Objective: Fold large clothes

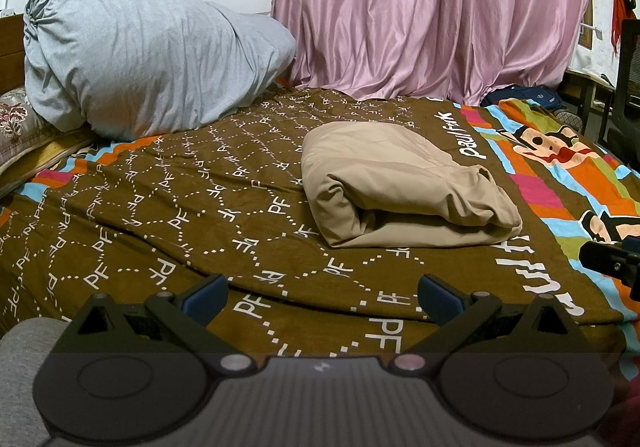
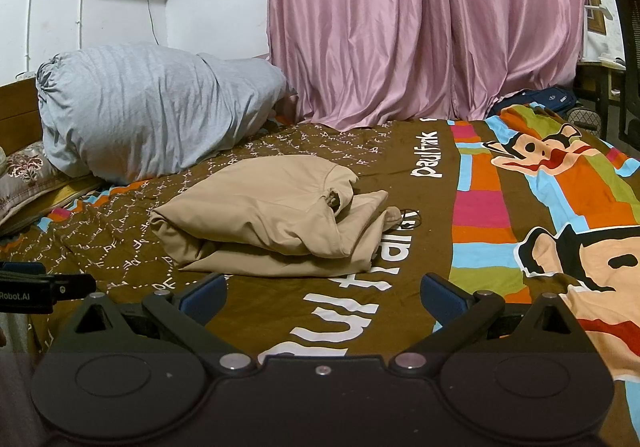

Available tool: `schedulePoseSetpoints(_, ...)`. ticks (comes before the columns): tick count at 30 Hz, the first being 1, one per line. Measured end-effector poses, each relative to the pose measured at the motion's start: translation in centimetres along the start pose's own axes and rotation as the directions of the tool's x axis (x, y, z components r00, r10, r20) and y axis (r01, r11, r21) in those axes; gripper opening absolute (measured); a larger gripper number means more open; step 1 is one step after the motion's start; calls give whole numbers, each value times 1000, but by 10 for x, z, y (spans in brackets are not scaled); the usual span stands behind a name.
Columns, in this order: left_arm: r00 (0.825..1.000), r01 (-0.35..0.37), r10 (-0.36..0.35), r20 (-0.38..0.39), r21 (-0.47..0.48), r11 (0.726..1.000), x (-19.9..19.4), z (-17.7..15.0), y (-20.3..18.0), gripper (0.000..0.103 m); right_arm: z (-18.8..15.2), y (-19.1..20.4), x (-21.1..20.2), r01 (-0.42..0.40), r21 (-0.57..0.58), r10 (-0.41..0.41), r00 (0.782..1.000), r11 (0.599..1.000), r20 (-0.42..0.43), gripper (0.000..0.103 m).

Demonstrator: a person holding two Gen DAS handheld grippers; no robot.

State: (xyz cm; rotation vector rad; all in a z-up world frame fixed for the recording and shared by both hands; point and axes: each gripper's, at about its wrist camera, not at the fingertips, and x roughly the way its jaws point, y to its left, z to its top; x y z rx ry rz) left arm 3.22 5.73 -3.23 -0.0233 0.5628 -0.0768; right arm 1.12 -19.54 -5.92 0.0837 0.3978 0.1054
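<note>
A beige garment (image 1: 404, 183) lies folded in a compact bundle on the brown patterned bedspread (image 1: 192, 207). It also shows in the right wrist view (image 2: 272, 215), with a loose flap and a small dark cord at its right end. My left gripper (image 1: 322, 295) is open and empty, held low over the bed, short of the bundle. My right gripper (image 2: 322, 295) is open and empty, also short of the bundle. The right gripper's tip shows at the left wrist view's right edge (image 1: 612, 259); the left gripper's tip shows at the right wrist view's left edge (image 2: 44, 287).
A big grey rolled duvet (image 1: 144, 55) and a floral pillow (image 1: 16, 127) sit at the bed's head on the left. Pink curtains (image 1: 432, 7) hang behind the bed. A dark bag (image 2: 536, 99) and a black chair (image 2: 630, 59) stand at the far right.
</note>
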Motion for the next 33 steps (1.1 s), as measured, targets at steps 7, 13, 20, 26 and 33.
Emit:
schedulePoseSetpoints(7,1000,0,0,0,0,1000,0,0,0,103,-1,0,0,3,1,-3,1000,1000,1,102)
schedulePoseSetpoints(13,1000,6,-6,0,1,1000,0,-1,-1,103,-1,-1,0,3,2,-3,1000,1000,-1,102)
schedulePoseSetpoints(20,999,-32,33,-30,33,999,6,-4,-3,103,-2,0,2,13,3,-13,1000,1000,-5,102)
schedulePoseSetpoints(26,999,-40,41,-33,35,999,7,-2,1,103,-5,1,5,33,11,-33,999,999,-28,102)
schedulePoseSetpoints(33,999,-41,42,-31,48,998,9,-1,2,103,-1,3,7,38,7,-38,999,999,-38,102)
